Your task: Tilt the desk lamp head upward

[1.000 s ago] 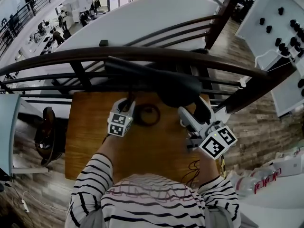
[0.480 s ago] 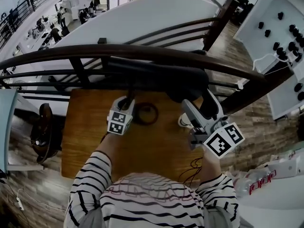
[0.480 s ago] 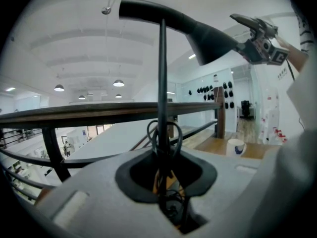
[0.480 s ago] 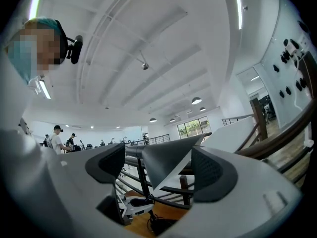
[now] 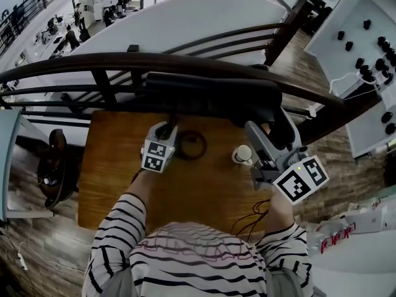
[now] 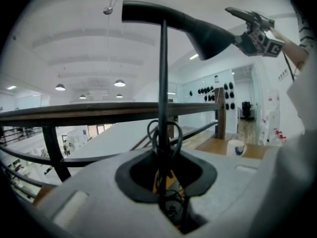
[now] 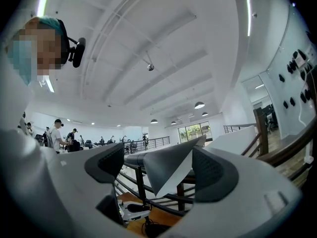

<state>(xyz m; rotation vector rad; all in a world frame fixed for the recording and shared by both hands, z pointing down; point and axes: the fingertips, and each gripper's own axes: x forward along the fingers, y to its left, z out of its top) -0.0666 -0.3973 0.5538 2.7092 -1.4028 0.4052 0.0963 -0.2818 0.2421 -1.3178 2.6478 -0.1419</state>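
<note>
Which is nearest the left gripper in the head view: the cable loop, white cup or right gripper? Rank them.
1. Cable loop, just right of the left gripper.
2. White cup, farther right on the table.
3. Right gripper, far right; its jaws have just been opening, lamp head between them.

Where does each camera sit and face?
Head view: on the person's head, facing down at the desk; sleeves, left gripper and right gripper show.
Left gripper view: on the left gripper, facing along jaws shut on the pole; right gripper visible.
Right gripper view: on the right gripper; its jaws have just been opening around the lamp head.
All three share the lamp head.
</note>
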